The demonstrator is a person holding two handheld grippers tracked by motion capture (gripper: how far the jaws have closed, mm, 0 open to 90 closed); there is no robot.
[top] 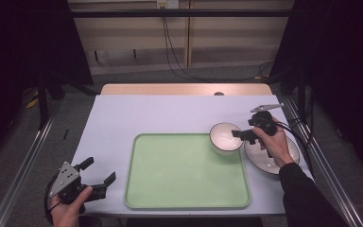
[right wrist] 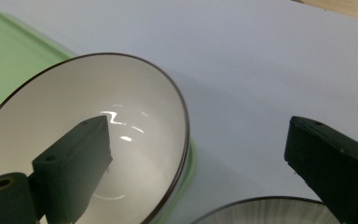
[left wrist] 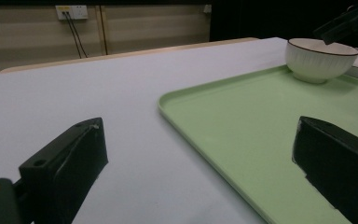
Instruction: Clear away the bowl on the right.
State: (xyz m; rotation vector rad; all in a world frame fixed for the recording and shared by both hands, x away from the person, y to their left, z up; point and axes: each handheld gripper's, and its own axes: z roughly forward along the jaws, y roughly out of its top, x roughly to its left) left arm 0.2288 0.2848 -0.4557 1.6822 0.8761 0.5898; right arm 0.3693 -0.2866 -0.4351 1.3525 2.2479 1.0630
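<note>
A white bowl (top: 226, 138) (left wrist: 319, 59) (right wrist: 144, 116) with a dark rim stands at the far right corner of the green tray (top: 184, 189) (left wrist: 261, 121) (right wrist: 9, 51). My right gripper (top: 241, 136) (right wrist: 200, 123) hangs over the bowl's right rim. It is open, with one jaw inside the bowl and the other outside, and neither pad presses on the rim. At the front left of the table, left of the tray, my left gripper (top: 100, 169) (left wrist: 199, 123) is open and holds nothing.
A white plate (top: 264, 161) (right wrist: 265, 212) lies on the table just right of the bowl, under my right hand. The pale table top (top: 137, 113) stretches beyond and left of the tray. Metal rails run along both sides of the table.
</note>
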